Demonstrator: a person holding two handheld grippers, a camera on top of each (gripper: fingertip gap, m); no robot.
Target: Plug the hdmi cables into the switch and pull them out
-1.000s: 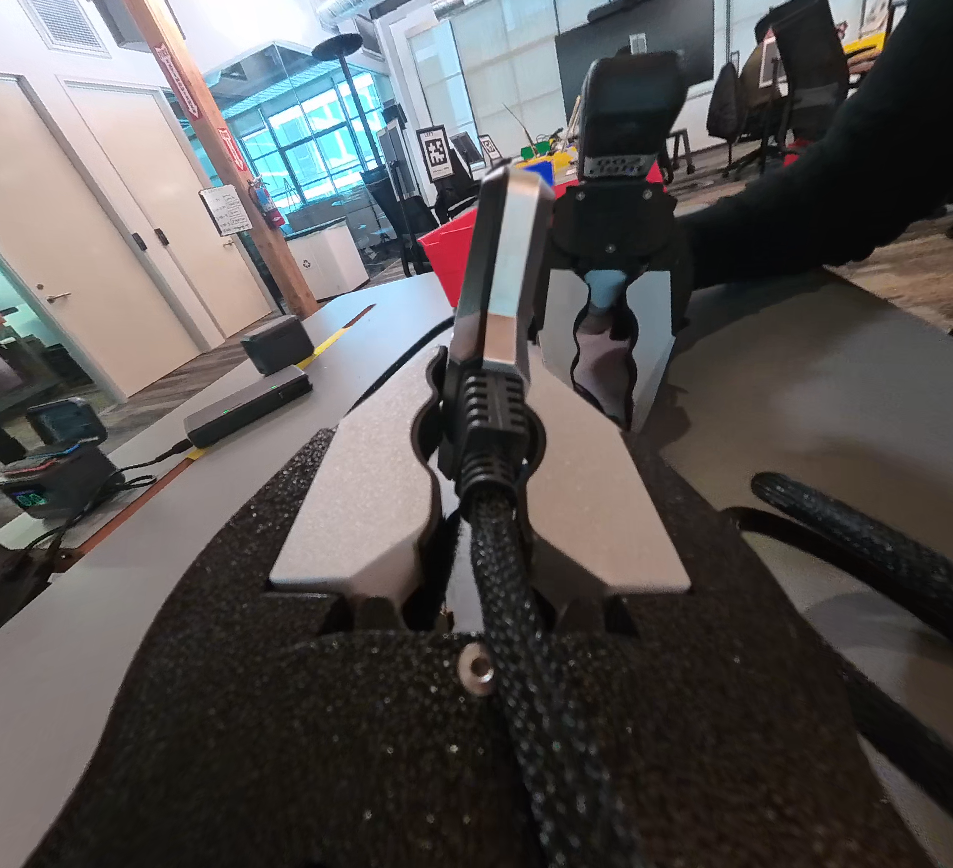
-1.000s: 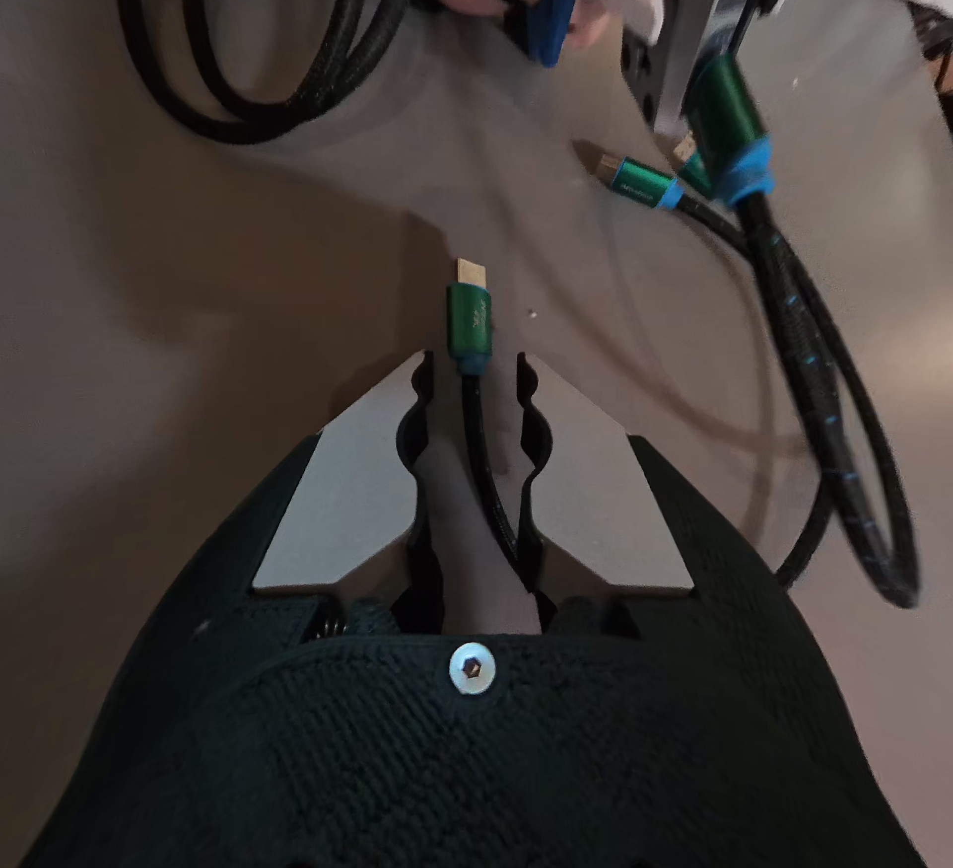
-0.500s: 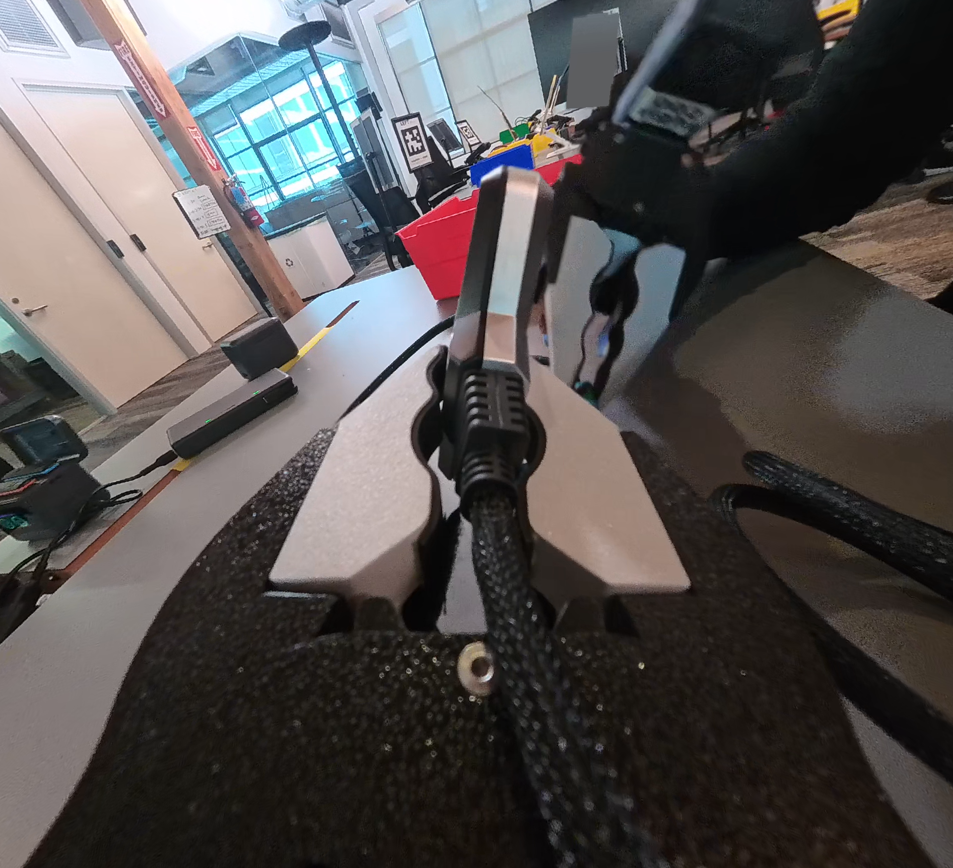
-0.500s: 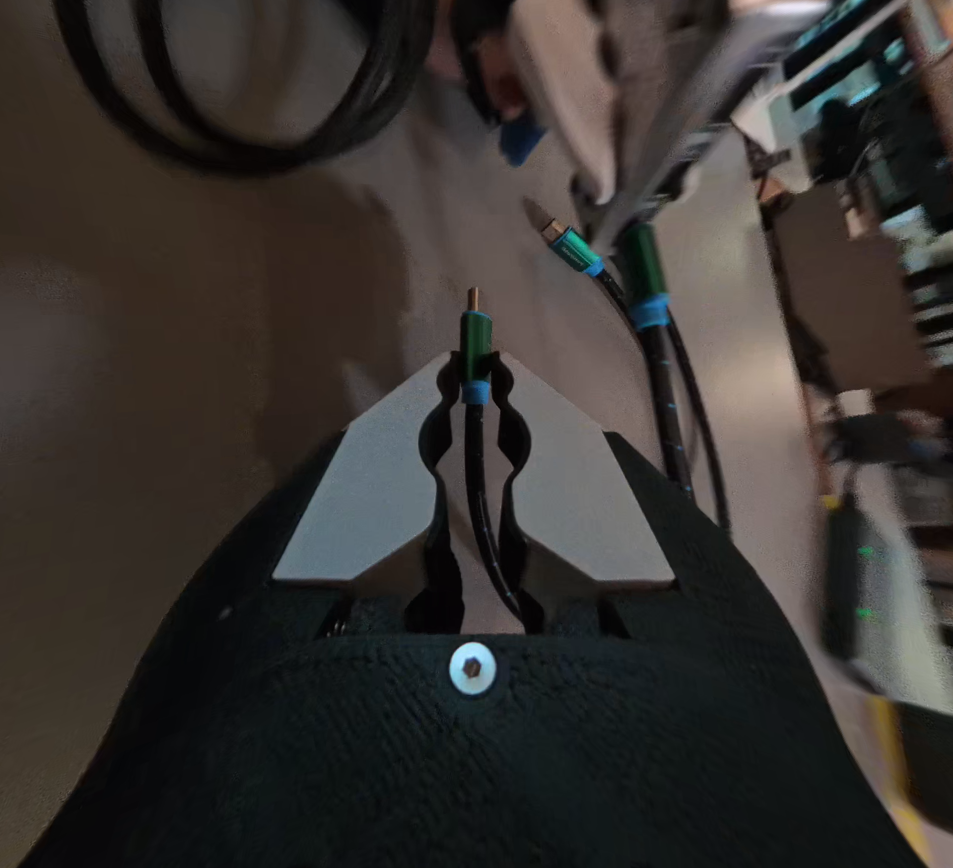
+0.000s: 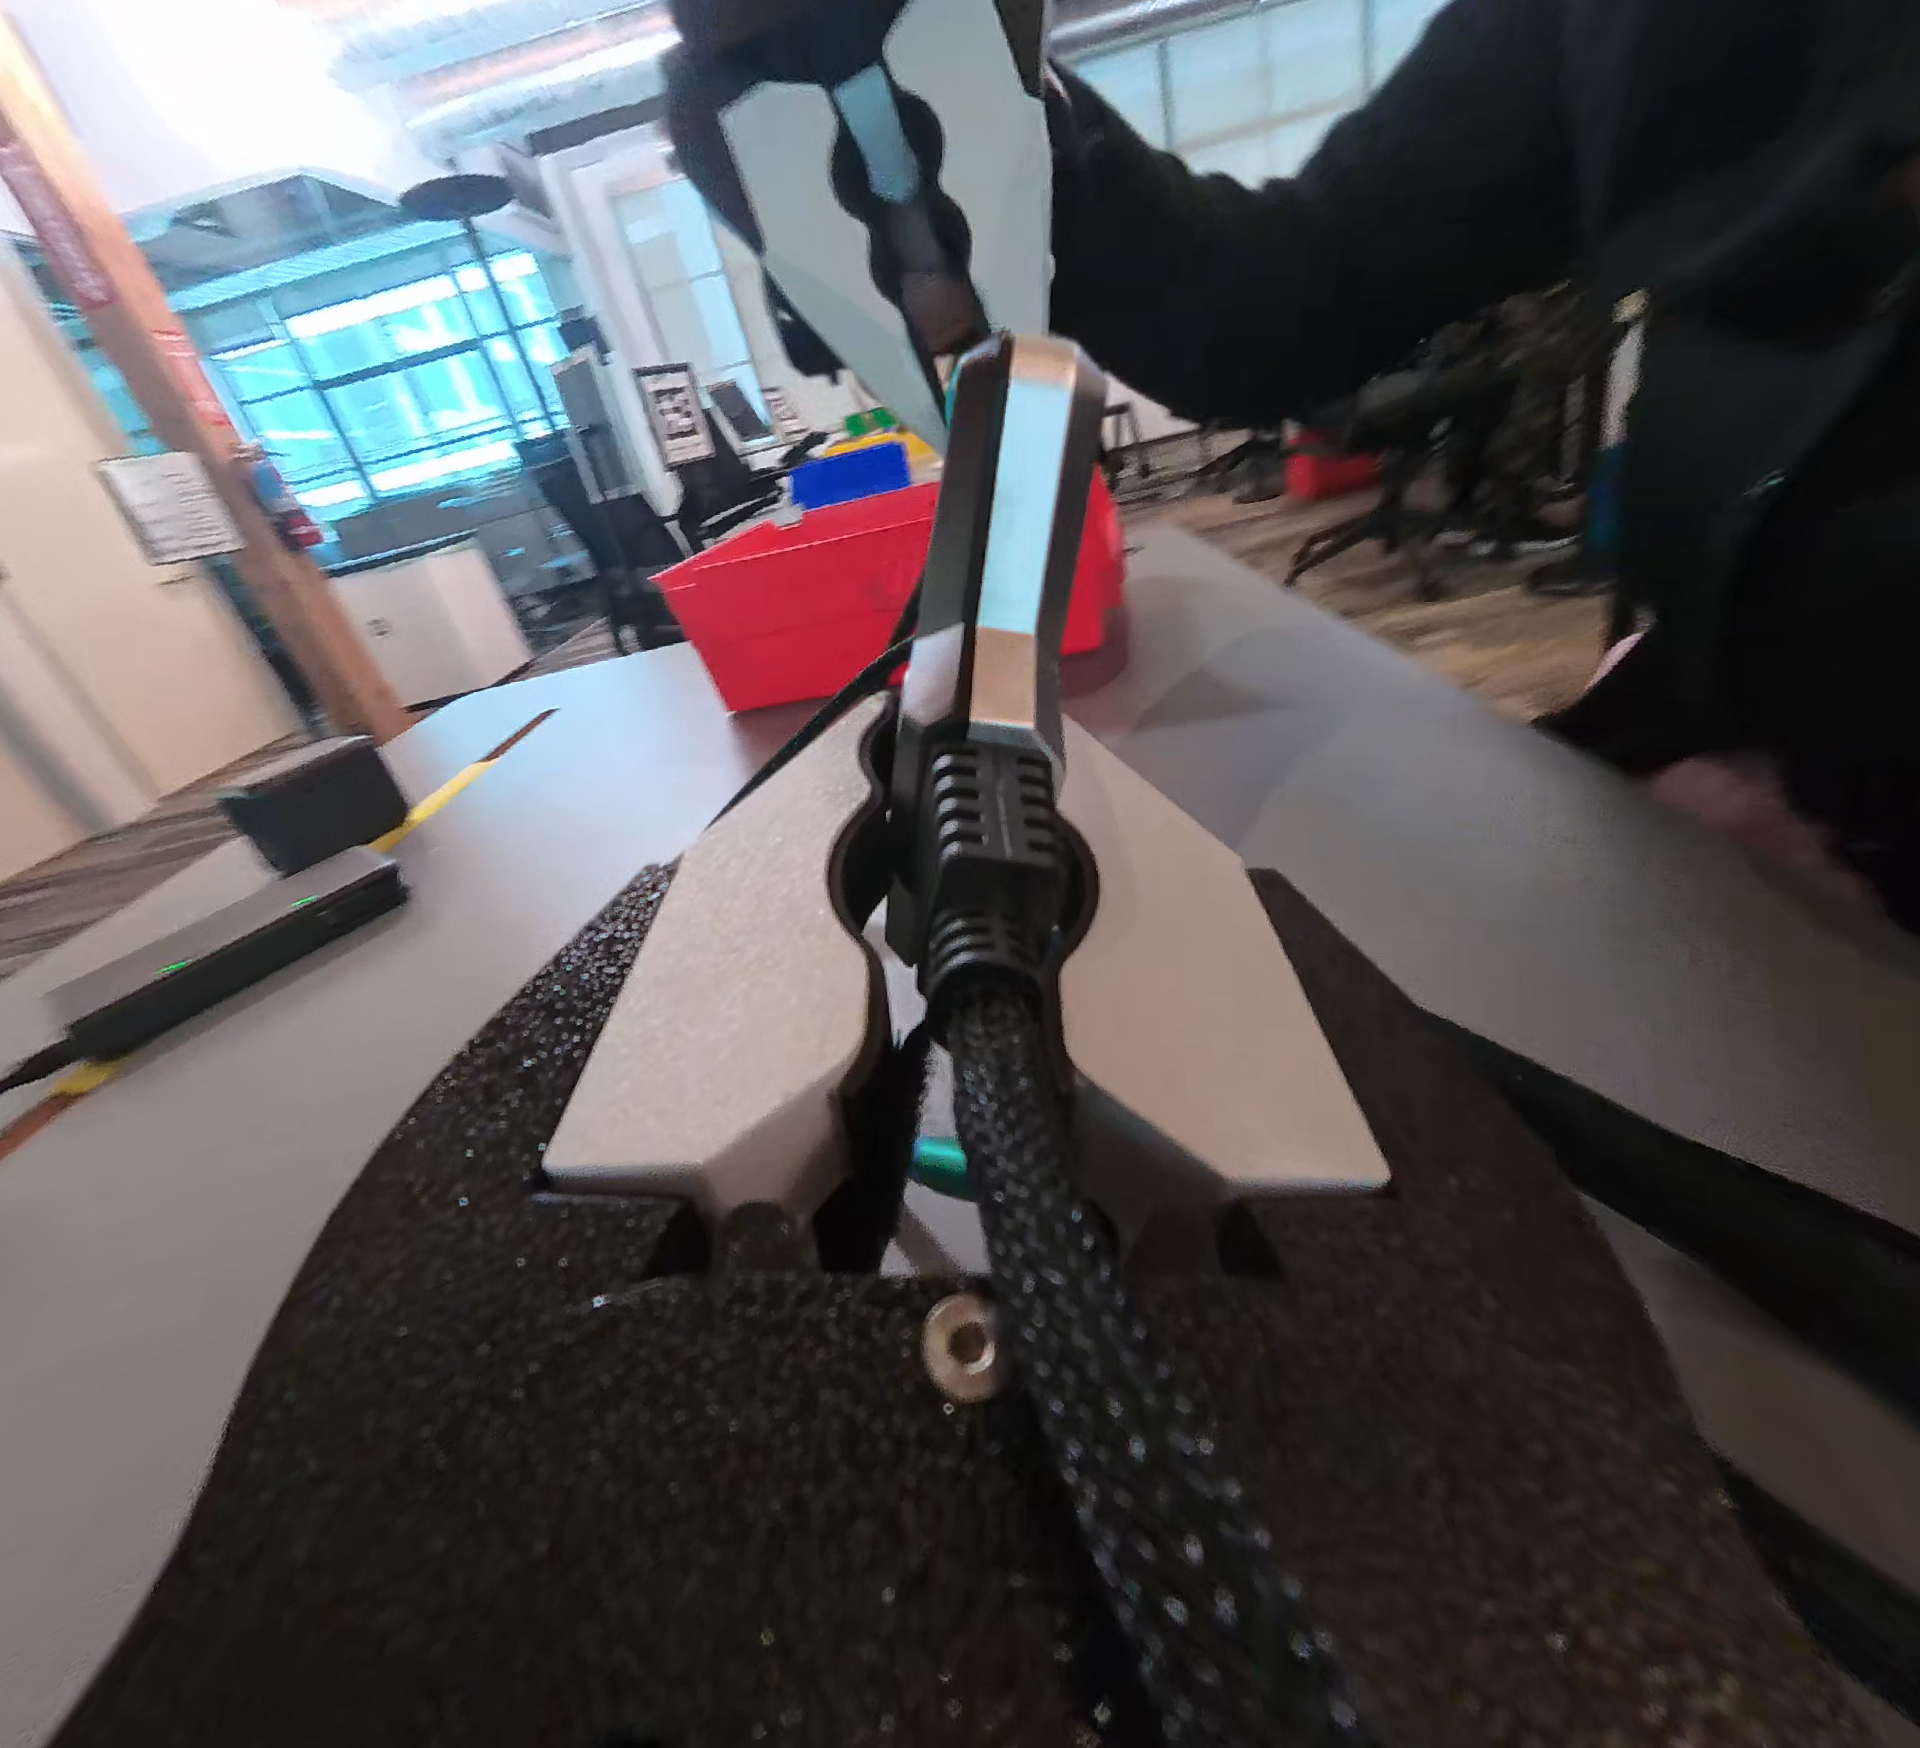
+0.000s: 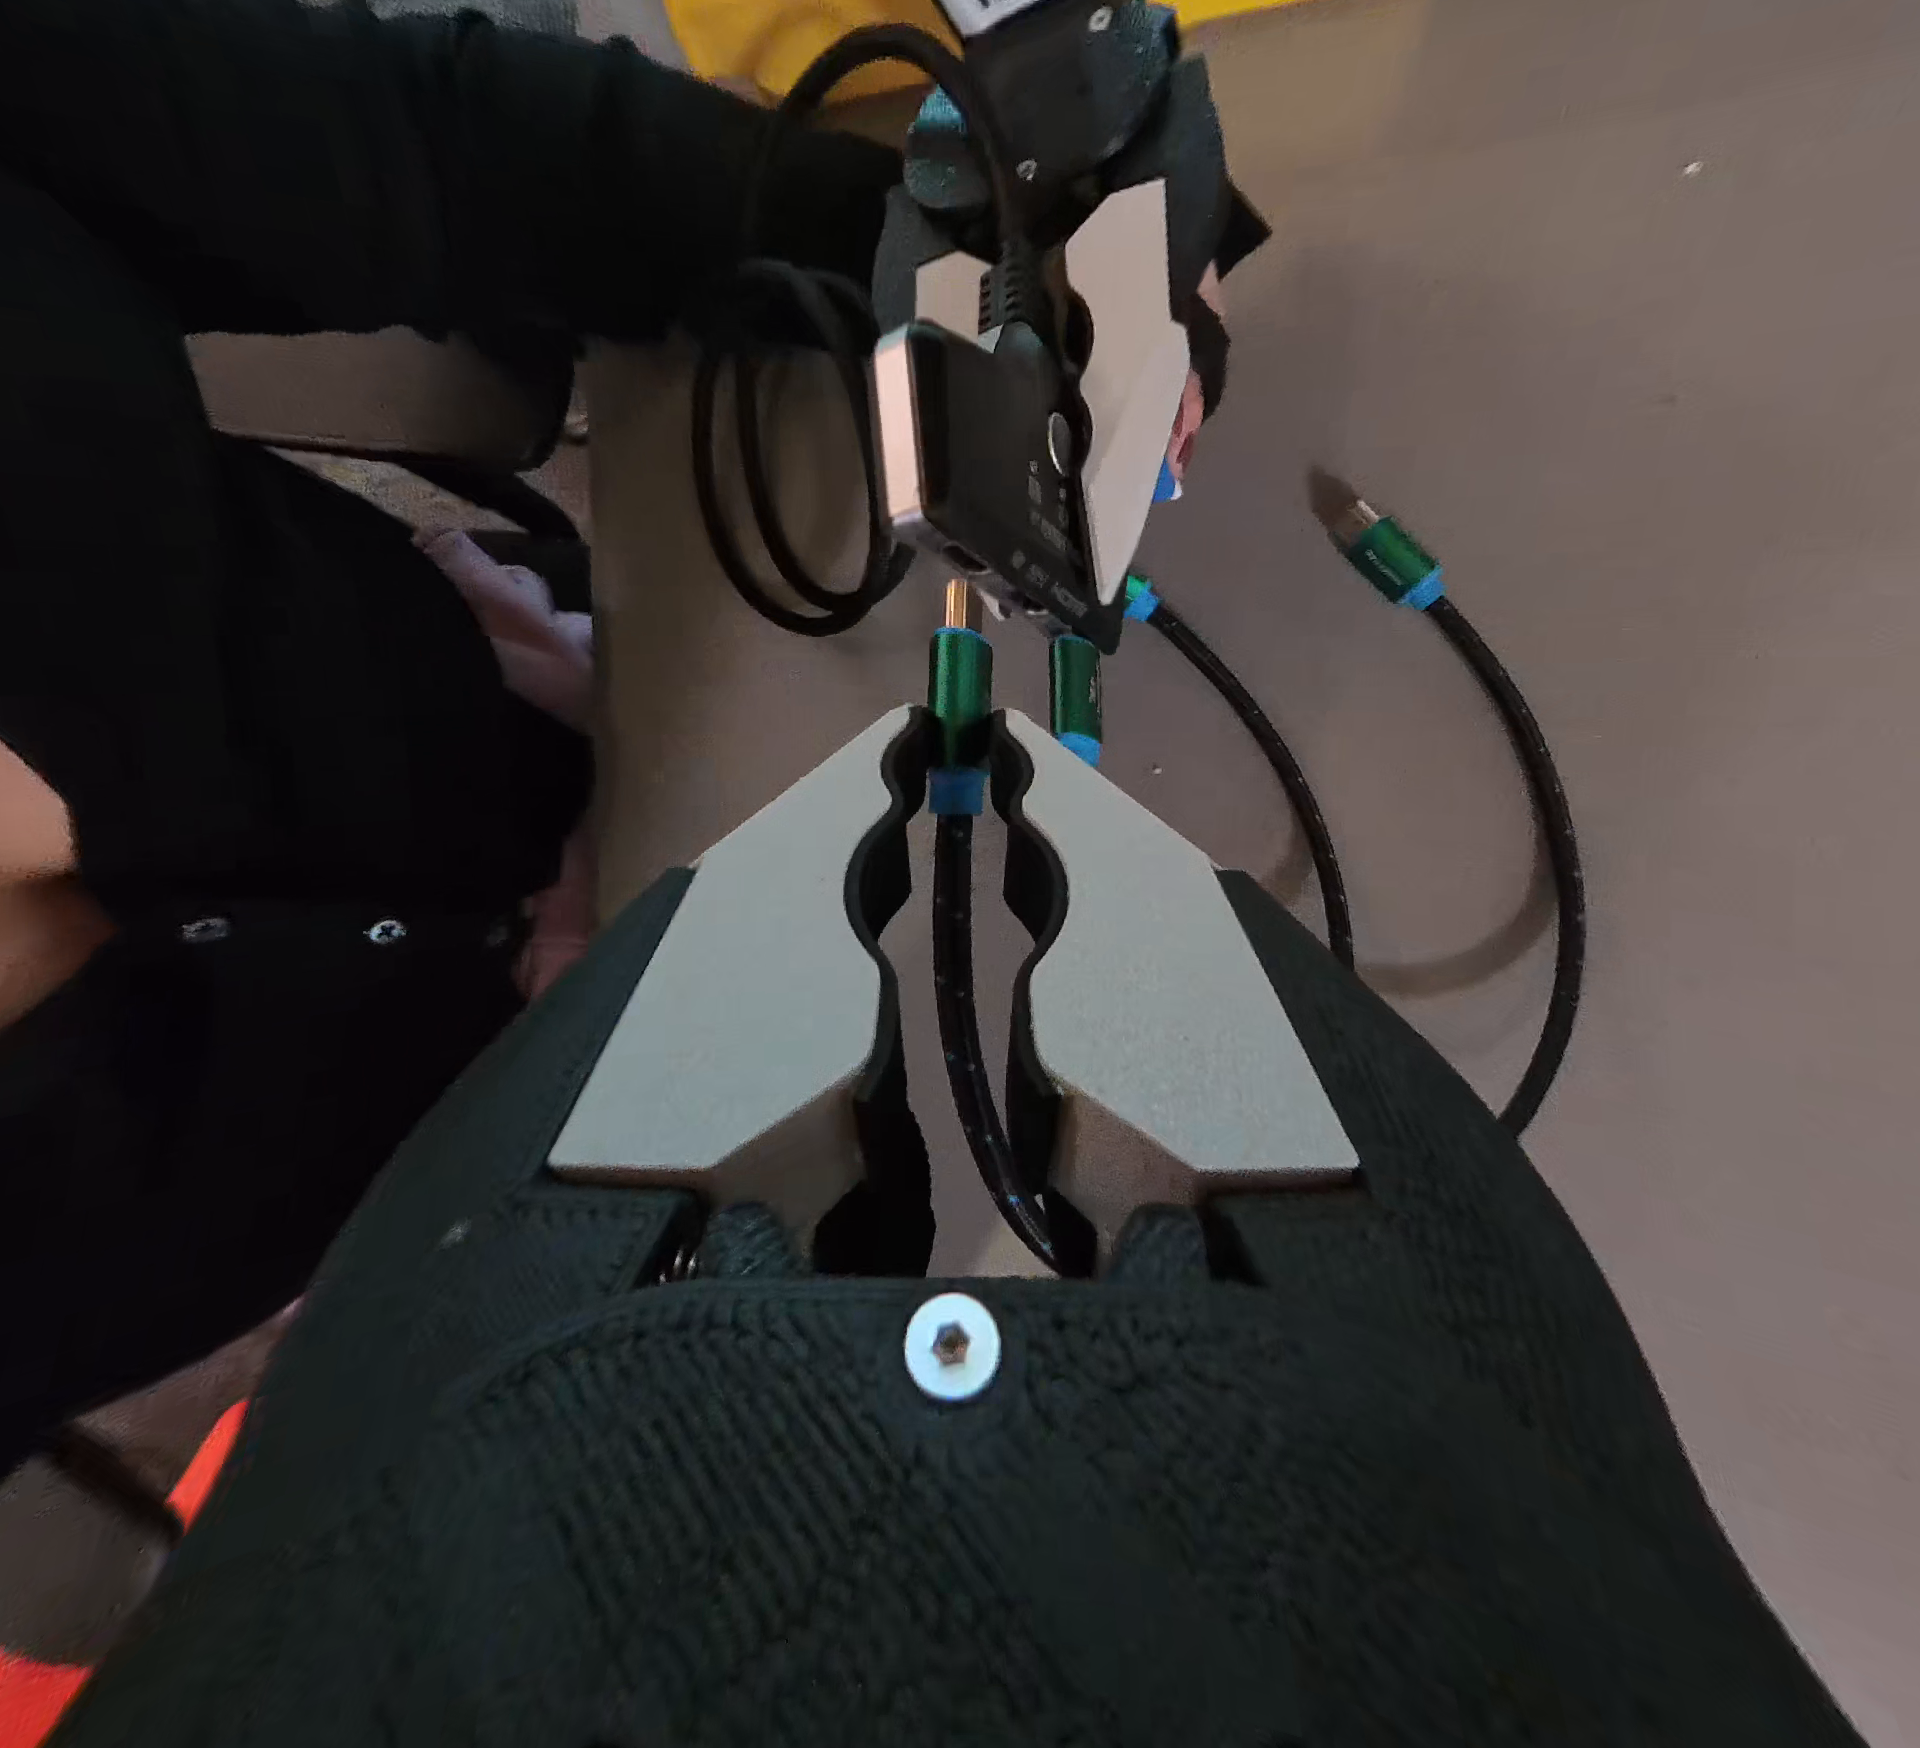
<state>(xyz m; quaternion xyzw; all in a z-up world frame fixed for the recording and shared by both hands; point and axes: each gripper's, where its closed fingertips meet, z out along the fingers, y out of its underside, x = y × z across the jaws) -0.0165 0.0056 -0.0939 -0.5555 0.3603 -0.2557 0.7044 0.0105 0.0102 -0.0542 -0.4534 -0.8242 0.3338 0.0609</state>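
**Aligning Plug With Switch Port**

Holding the slim black-and-silver HDMI switch box (image 6: 982, 462) off the grey tabletop (image 6: 1558, 244), clenched by its cable end in the left gripper (image 5: 977, 825). Gripping the green metal HDMI plug with blue collar (image 6: 958, 696) in the right gripper (image 6: 958, 748), jaws clamped on the plug body.

Compared with one second ago: plug lifted from the tabletop, turned and brought just beside the switch's port edge, gold tip near an opening but not yet inserted. Insertion judged to be the step in hand.

Pointing the plug's long axis straight ahead along the right gripper's fingers, tip toward the switch. Lying roughly in line: the switch's long axis, ports facing the plug. Appearing already seated alongside: a second green plug (image 6: 1075, 690). Resting loose on the table: a third green plug (image 6: 1387, 555).
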